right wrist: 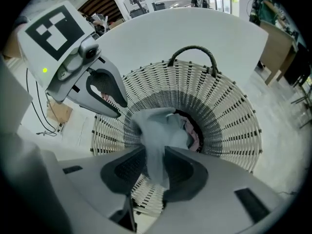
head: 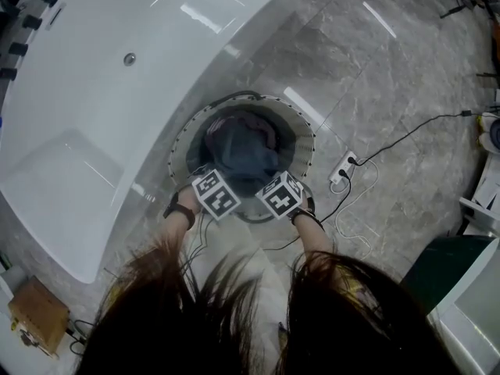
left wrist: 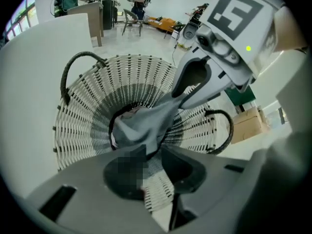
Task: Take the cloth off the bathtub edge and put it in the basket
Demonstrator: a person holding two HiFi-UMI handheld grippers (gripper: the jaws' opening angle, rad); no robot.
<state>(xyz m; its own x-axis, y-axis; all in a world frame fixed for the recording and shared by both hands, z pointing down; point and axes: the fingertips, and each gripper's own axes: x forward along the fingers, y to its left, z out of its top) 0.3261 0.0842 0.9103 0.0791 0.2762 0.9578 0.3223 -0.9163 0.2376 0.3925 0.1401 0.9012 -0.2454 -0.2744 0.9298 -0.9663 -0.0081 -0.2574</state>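
Risks, judged from this position:
- Both grippers pinch the same cloth (right wrist: 158, 130). If 1 lets go and the other lifts away, the cloth could be dragged back over the rim.
- In the right gripper view a tail of cloth hangs through the jaws toward the near rim, at 6 o'clock. On release that tail may drape over the edge instead of falling in.
- The fabric is soft and may cling to the ribbed pads, so simply letting go may not drop it.
- The 2 dark handle loops stand above the rim, and a gripper pulled out sideways could catch 1 of them and tip the basket (head: 302, 128).

Grippers:
- The left gripper (left wrist: 150, 152) has its jaws nearly together, nipping 1 end of the grey cloth.
- The right gripper (right wrist: 155, 155) has its jaws close on another fold, with the cloth squeezed between the pads.
- In the head view they sit at about 7 and 5 o'clock on the basket rim.

Cloth position: off the bathtub (head: 117, 76). It is strung between the 2 grippers and sags into the basket mouth, not yet released.

Containers:
- The white woven basket stands on the floor at 4 o'clock from the tub, touching or just beside its wall. It already holds dark fabric and a pinkish item (right wrist: 196, 139) at the bottom.
- The tub looks bare, with only its drain visible.
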